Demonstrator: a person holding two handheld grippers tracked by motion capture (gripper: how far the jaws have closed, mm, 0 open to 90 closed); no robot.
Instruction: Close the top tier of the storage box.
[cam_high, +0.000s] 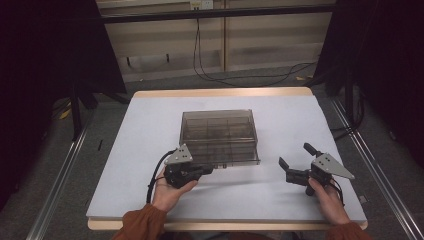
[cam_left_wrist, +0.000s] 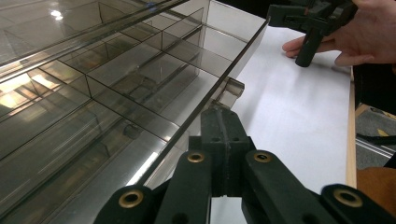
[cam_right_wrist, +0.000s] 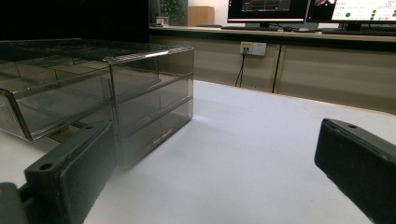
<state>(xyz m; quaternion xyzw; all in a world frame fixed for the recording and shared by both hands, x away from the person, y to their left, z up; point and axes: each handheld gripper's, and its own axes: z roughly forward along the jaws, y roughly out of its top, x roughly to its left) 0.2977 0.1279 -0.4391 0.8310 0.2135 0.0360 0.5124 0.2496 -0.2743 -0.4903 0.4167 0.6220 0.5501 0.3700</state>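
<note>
white sheeting covers the table (cam_high: 150, 150), which stands on a grey floor with dark curtains to either side and a pale wall with a socket and trailing cables behind. at mid-table sits a smoked-plastic drawer box (cam_high: 220, 136), a stacked organiser with divided compartments; all compartments visible appear empty. its upper drawer (cam_left_wrist: 116, 93) is drawn out some way toward the person's side, as the right gripper view shows the tray projecting from the front of the case. left claw (cam_left_wrist: 219, 121) is closed on the small pull tab (cam_left_wrist: 232, 88) at the front edge of that drawer, jaws together with the tab pinched between them (the left gripper view shows this most plainly). right claw (cam_high: 296, 161) stands well apart from the box, to its right, jaws spread wide and holding nothing, resting low over the table. judgement: the work in hand is moving this drawer by its tab; whether it is being pulled out or pushed home cannot be told from one moment. the drawer is part-way along its travel, so the stroke is unfinished. left hand (cam_high: 170, 192) lies low near the table edge, forearm coming in from below, claw pointed at the box front. right hand (cam_high: 327, 197) holds its claw angled inward toward the box, idle.
</note>
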